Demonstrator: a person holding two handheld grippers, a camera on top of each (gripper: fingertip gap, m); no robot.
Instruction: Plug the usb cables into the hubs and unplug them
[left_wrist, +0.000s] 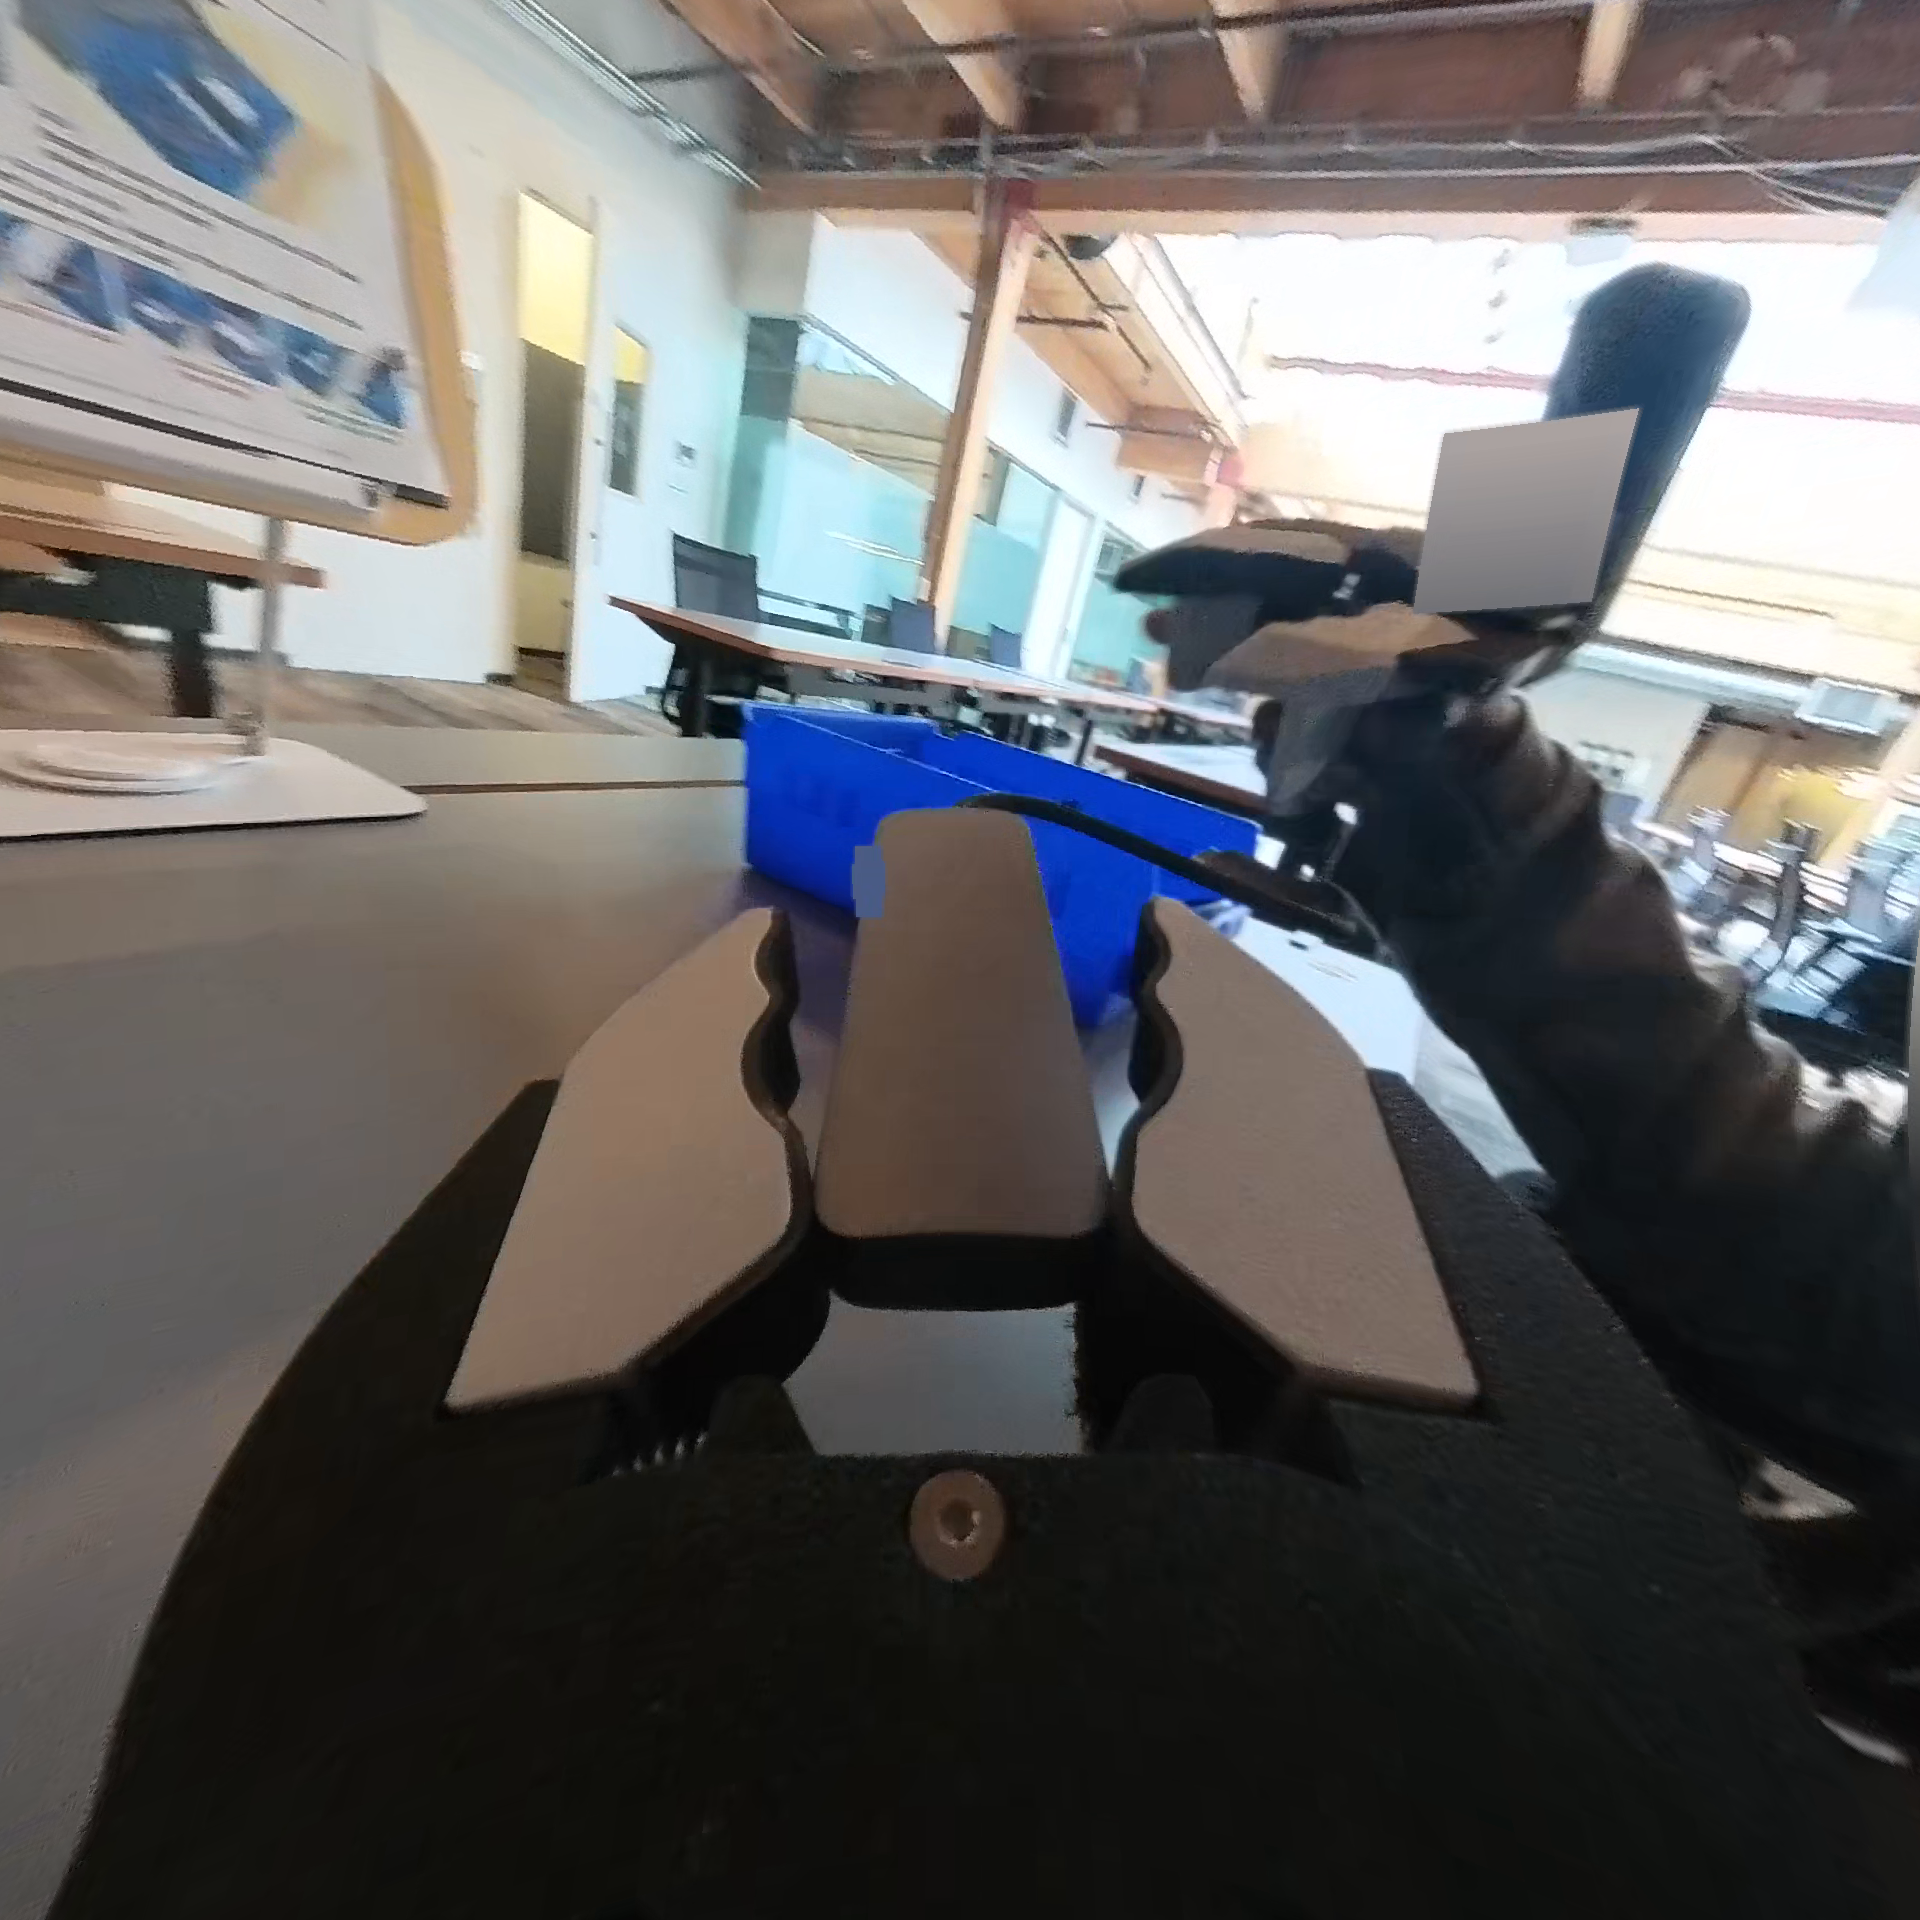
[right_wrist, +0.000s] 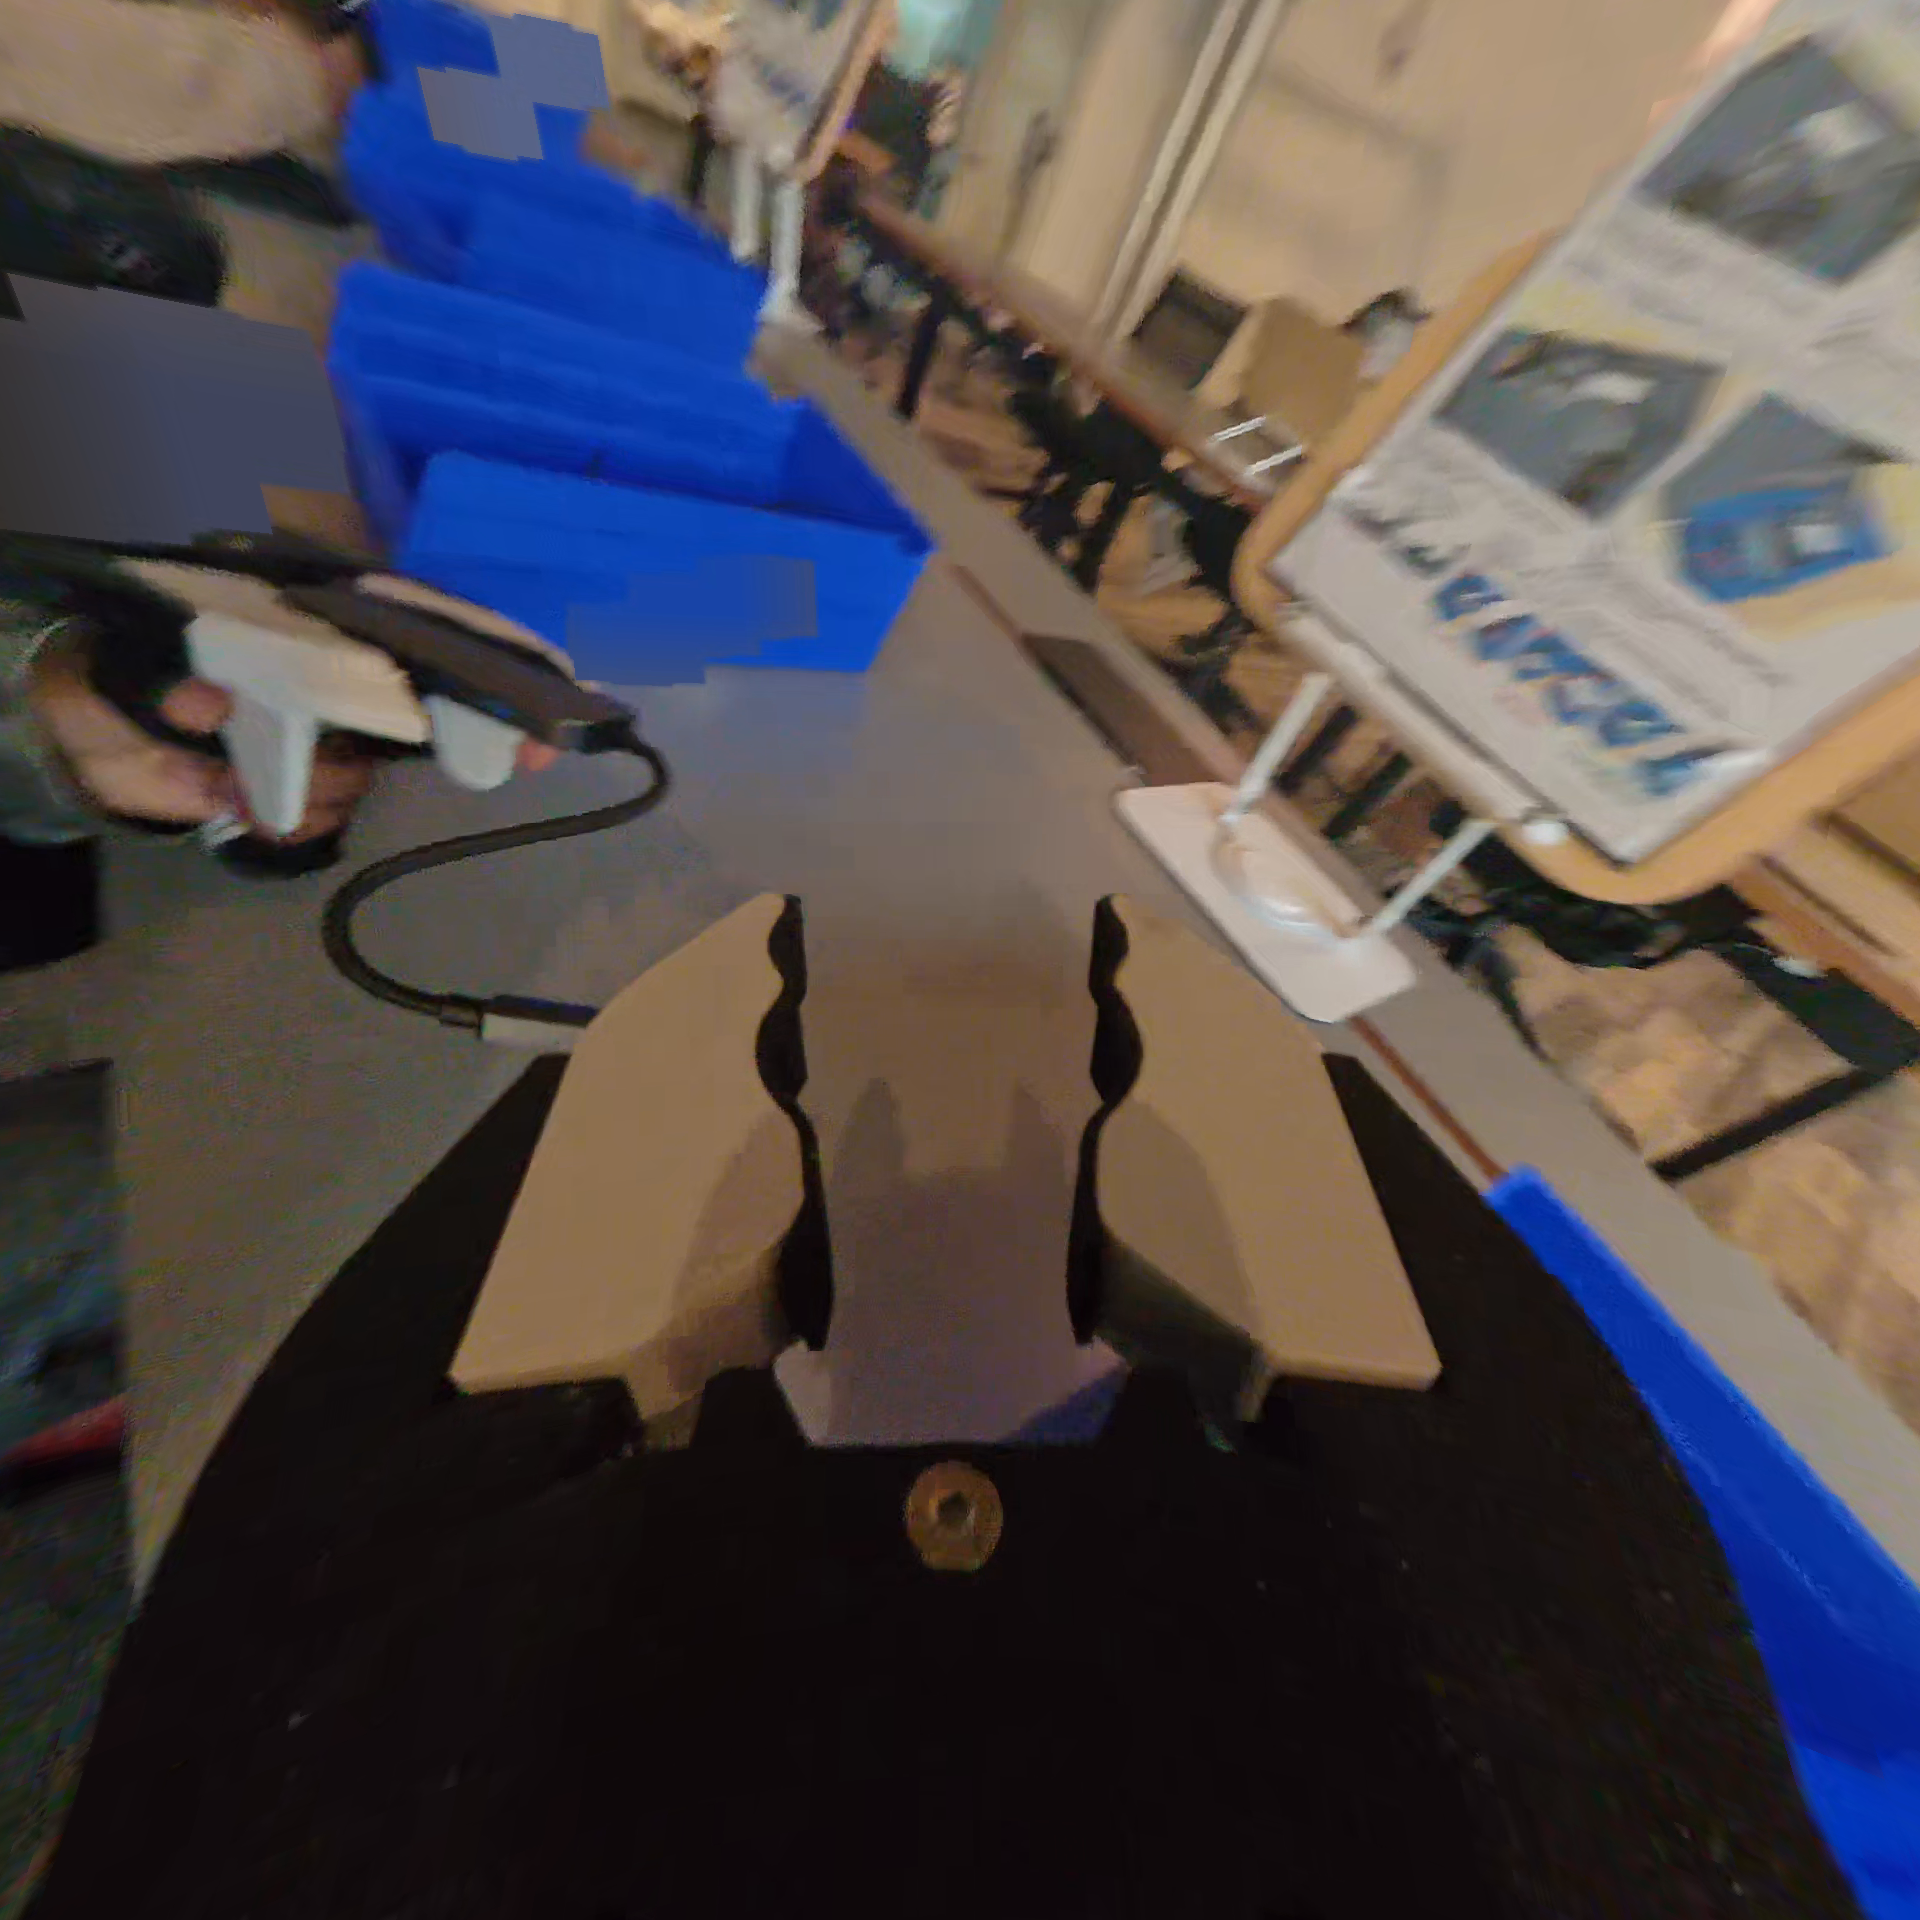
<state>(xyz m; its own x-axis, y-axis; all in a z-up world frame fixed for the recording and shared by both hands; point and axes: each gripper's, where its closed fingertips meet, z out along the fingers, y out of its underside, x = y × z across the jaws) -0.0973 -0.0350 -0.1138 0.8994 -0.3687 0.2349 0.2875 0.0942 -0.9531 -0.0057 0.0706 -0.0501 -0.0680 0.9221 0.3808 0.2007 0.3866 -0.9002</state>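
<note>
The left hand-held gripper (left_wrist: 961, 935) clamps the hub (left_wrist: 956, 1039) – its cable (right_wrist: 416, 935) trails across the grey surface (right_wrist: 935, 748) only in the right view; the right hand-held gripper (right_wrist: 948, 920) gapes empty.

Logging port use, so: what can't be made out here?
- Ports on the hub: the left wrist view shows only its top; the right wrist view blurs it.
- Tip of the plug: right wrist view, behind the right gripper.
- Contents of the blue bin: left wrist view, behind its wall.
</note>
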